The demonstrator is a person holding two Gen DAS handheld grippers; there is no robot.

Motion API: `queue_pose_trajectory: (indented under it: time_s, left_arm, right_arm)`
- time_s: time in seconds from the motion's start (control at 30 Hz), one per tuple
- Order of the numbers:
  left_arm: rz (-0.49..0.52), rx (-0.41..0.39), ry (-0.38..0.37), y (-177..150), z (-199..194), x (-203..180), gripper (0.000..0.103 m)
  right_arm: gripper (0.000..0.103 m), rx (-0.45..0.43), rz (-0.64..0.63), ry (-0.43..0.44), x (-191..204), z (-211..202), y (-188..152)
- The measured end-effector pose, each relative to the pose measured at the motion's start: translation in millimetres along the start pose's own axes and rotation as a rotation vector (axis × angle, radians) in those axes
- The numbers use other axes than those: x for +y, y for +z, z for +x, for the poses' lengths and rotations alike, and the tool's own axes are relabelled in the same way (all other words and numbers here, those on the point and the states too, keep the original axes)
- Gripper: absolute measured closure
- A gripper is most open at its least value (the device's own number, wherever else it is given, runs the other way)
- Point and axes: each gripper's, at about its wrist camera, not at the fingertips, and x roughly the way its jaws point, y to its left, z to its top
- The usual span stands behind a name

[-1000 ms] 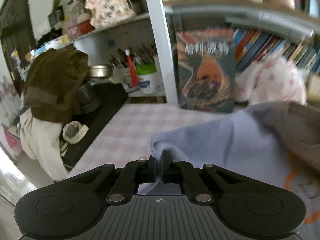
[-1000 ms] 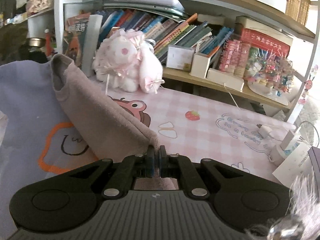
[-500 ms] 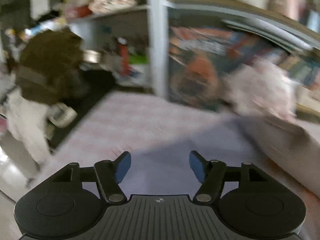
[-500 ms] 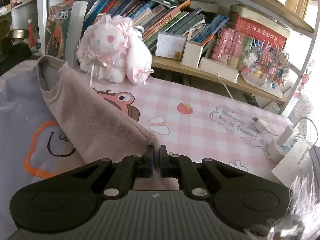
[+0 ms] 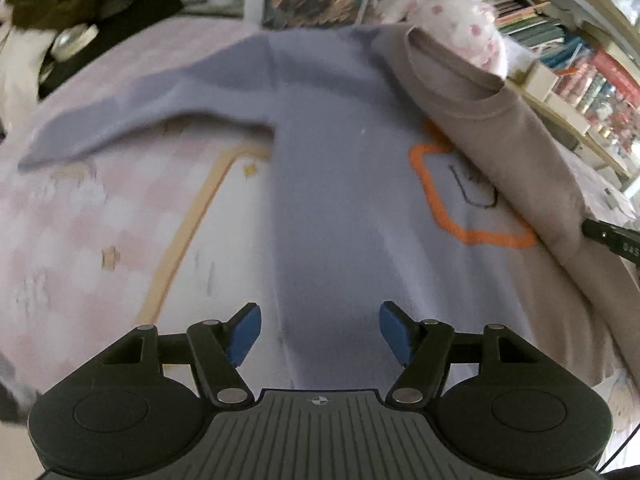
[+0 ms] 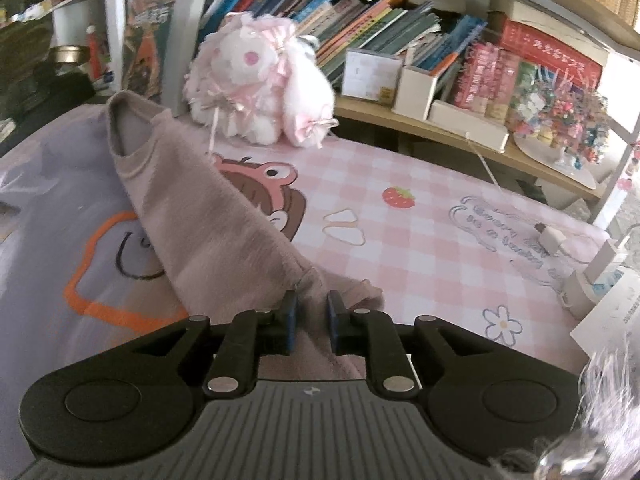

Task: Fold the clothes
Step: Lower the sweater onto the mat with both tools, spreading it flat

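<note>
- Left wrist view: left gripper hovering with jaws spread wide and empty above the lavender sweatshirt, spread flat on the pink checked table cover; probably lined up for a fresh hold.
- Right wrist view: right gripper with jaws slightly parted, loosely around the fold of the mauve sleeve laid across the sweatshirt's orange print, likely mid-release.
- Writing: book spines and cover lettering too blurred to read.
</note>
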Motion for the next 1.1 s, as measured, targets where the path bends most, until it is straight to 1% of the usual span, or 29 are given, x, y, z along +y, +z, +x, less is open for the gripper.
queue_pose_trajectory:
  time_s: [0.07,0.1,0.13,0.17,0.2,0.23,0.27,0.37,0.43,0.5,0.6,0.67,0.7,0.73,0.77,0.8,0.87,0.93,1.03,1.1]
  left_arm:
    - [-0.017,0.004,0.005,-4,2,-2,0.038]
    - [-0.024,0.004,0.009,-5,2,-3,0.041]
    - [-0.025,0.001,0.014,-7,3,-4,0.046]
    - [-0.016,-0.002,0.024,-8,2,-7,0.055]
    - [-0.007,-0.002,0.037,-7,2,-10,0.079]
    - [-0.005,-0.003,0.044,-7,2,-11,0.094]
    - [-0.014,-0.006,0.040,-7,2,-9,0.098]
    - [-0.042,-0.017,0.028,-7,1,-4,0.100]
    - [-0.043,-0.027,0.037,-8,-3,0,0.100]
    - [-0.036,-0.032,0.044,-7,-9,6,0.100]
    - [-0.017,-0.034,0.060,-5,-13,10,0.100]
    - [-0.004,-0.031,0.065,-4,-12,8,0.100]
    - [-0.001,-0.031,0.064,-4,-12,6,0.100]
    - [0.001,-0.032,0.063,-3,-13,6,0.100]
    - [0.002,-0.036,0.063,-3,-15,7,0.100]
    - [-0.001,-0.041,0.062,-3,-16,9,0.100]
    - [-0.011,-0.047,0.069,-1,-21,17,0.100]
    - [-0.009,-0.054,0.104,0,-26,24,0.100]
    - [-0.028,-0.062,0.180,4,-31,41,0.100]
    - [-0.027,-0.064,0.234,8,-32,50,0.100]
  right_arm:
    - [0.089,0.001,-0.013,0.012,0,-2,-4]
    - [0.089,0.002,-0.020,0.017,-1,-3,-6]
    - [0.089,0.002,-0.025,0.021,-1,-4,-7]
    - [0.089,0.005,-0.027,0.024,-2,-5,-9]
    - [0.089,0.008,-0.028,0.029,-3,-6,-11]
    - [0.089,0.011,-0.028,0.034,-4,-7,-12]
    - [0.089,0.012,-0.031,0.042,-4,-8,-13]
    - [0.088,0.021,-0.045,0.074,-2,-12,-15]
    - [0.083,0.029,-0.065,0.106,3,-15,-16]
    - [0.081,0.034,-0.084,0.123,7,-17,-17]
    - [0.063,0.042,-0.085,0.135,10,-20,-18]
    - [0.063,0.056,-0.084,0.165,10,-20,-19]
    - [0.068,0.069,-0.080,0.185,10,-19,-20]
    - [0.086,0.083,-0.078,0.207,11,-19,-21]
    - [0.094,0.099,-0.078,0.232,11,-19,-21]
    - [0.098,0.114,-0.078,0.257,12,-19,-22]
    - [0.099,0.123,-0.089,0.308,16,-26,-24]
    - [0.099,0.128,-0.095,0.376,21,-36,-24]
    - [0.099,0.130,-0.078,0.475,27,-52,-21]
    - [0.099,0.116,-0.094,0.500,32,-60,-18]
